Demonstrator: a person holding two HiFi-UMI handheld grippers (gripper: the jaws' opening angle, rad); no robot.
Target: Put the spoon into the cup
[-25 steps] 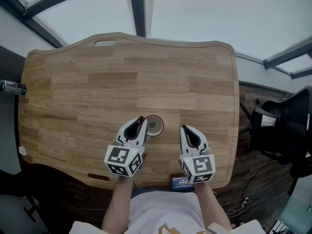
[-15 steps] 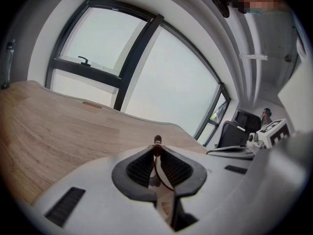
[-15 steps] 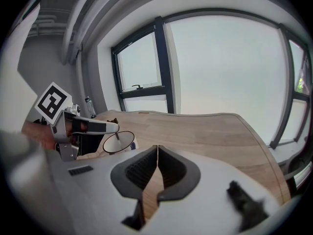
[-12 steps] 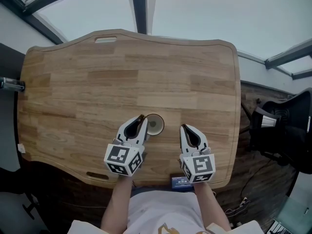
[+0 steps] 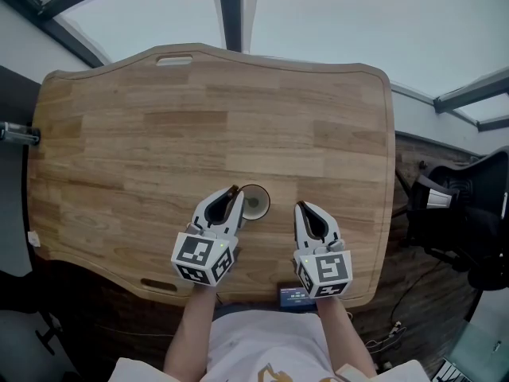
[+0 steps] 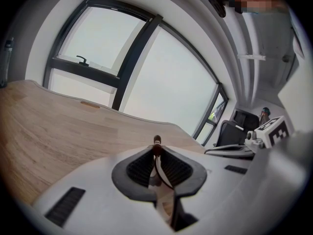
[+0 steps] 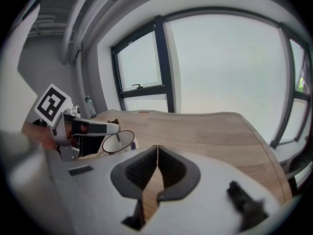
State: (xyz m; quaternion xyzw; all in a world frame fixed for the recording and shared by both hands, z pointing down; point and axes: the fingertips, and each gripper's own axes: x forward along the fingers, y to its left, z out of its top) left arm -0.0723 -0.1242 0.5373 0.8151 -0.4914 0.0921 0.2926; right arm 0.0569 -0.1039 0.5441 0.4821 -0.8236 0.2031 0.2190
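A wooden table carries a small pale cup near its front edge. My left gripper sits just left of the cup, almost touching its rim, and is shut on the spoon. The spoon's brown handle tip pokes out past the jaws. In the left gripper view the spoon runs between the shut pads, metal part toward the camera. The right gripper rests to the right of the cup, shut and empty. From the right gripper view the cup stands open-topped beside the left gripper.
A black office chair stands off the table's right side. A small blue device lies at the front edge between my arms. A dark object juts in at the left edge. Windows run behind the far edge.
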